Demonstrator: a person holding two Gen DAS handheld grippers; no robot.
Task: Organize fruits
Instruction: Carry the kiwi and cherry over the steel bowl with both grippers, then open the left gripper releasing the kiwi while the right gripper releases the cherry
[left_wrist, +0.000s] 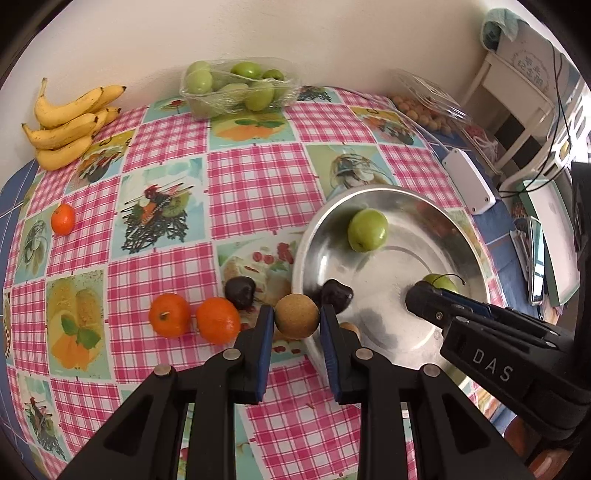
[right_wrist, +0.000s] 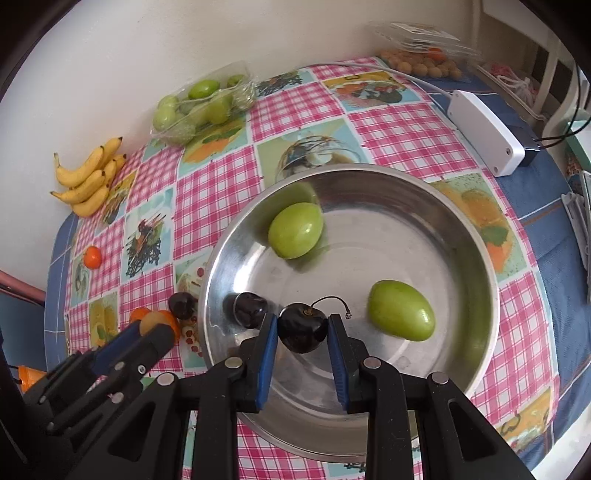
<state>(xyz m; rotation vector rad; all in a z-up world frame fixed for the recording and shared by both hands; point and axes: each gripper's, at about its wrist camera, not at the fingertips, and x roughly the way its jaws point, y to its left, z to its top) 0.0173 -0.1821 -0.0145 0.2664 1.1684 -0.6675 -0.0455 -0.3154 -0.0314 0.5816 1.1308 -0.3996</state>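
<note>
The counter (left_wrist: 258, 177) has a pink checked fruit-print cloth over it. Sitting right on it: a bunch of bananas (left_wrist: 70, 125), three tangerines (left_wrist: 170, 314), a steel bowl (right_wrist: 476, 236), a tub of green plums (left_wrist: 236, 88), a dark cherry (left_wrist: 240, 292) and a white box (right_wrist: 484, 133).

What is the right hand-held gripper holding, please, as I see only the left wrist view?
Observer: The right hand-held gripper is shut on a dark cherry with a curved stem, over the steel bowl.
Operator: Is the green fruit behind it whole?
Observer: Yes, a whole egg-shaped green fruit lies in the bowl, right of the cherry and apart from it.
Operator: Is the white box connected to anything?
Observer: A black plug sits against the right end of the white box.
</note>
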